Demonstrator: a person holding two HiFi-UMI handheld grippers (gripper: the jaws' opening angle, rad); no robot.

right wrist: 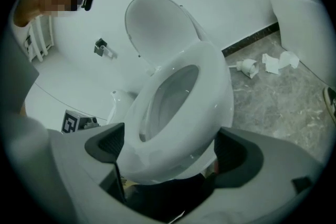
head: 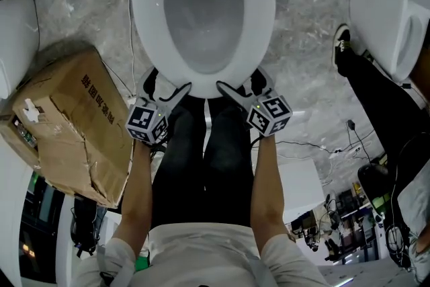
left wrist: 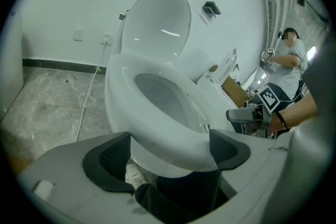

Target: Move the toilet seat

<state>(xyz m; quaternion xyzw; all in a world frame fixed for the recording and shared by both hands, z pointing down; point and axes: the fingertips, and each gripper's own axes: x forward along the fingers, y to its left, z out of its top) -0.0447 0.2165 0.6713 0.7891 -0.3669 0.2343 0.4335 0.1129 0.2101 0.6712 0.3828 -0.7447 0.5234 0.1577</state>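
Toilet seat (head: 259, 23) lies down on the white bowl (head: 205, 30) in the head view, on the marble floor (head: 302, 77), with a cardboard box (head: 74, 124) at its left. The left gripper (head: 176, 94) and the right gripper (head: 232, 91) both reach the front edge of the seat, side by side.

In the left gripper view the jaws stand apart, the front rim of the seat (left wrist: 157, 128) is between them, and the lid (left wrist: 160, 21) is upright behind.

In the right gripper view the jaws are also apart around the same front rim (right wrist: 210, 92), and crumpled paper (right wrist: 278, 62) lies on the floor
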